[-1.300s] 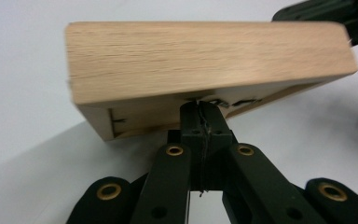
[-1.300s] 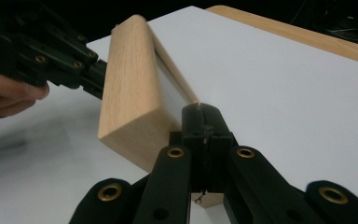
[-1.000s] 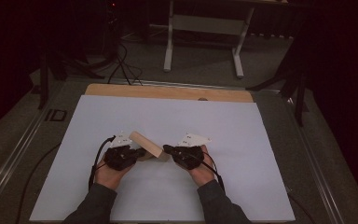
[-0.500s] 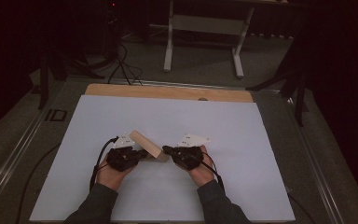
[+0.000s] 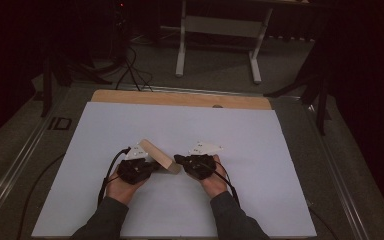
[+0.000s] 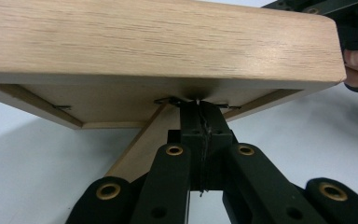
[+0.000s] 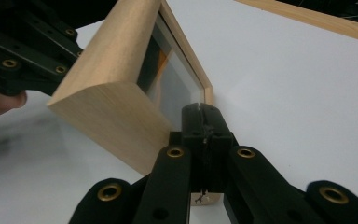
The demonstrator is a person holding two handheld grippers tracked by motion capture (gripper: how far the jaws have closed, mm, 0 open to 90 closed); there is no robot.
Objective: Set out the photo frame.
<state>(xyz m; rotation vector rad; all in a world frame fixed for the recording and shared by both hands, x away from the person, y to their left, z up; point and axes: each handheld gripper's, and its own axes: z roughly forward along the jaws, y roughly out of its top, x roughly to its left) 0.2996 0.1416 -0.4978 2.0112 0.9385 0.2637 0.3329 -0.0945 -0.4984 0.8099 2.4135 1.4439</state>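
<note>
A light wooden picture frame (image 5: 157,155) stands tilted on the white sheet (image 5: 230,135) between my two grippers. My left gripper (image 5: 155,166) is shut, its tips against the frame's back. In the left gripper view the shut left gripper (image 6: 199,102) touches the back panel (image 6: 121,102) where the wooden prop leg (image 6: 140,144) joins, beside small metal tabs. My right gripper (image 5: 176,159) is shut too. In the right gripper view the right gripper (image 7: 200,107) sits at the low front edge of the frame (image 7: 116,70), just under the glass (image 7: 172,86).
A wooden strip (image 5: 180,98) borders the sheet's far side. Beyond it lie dark floor, cables (image 5: 130,70) and a white metal stand (image 5: 217,25). Open white sheet stretches to the right and far side of the hands.
</note>
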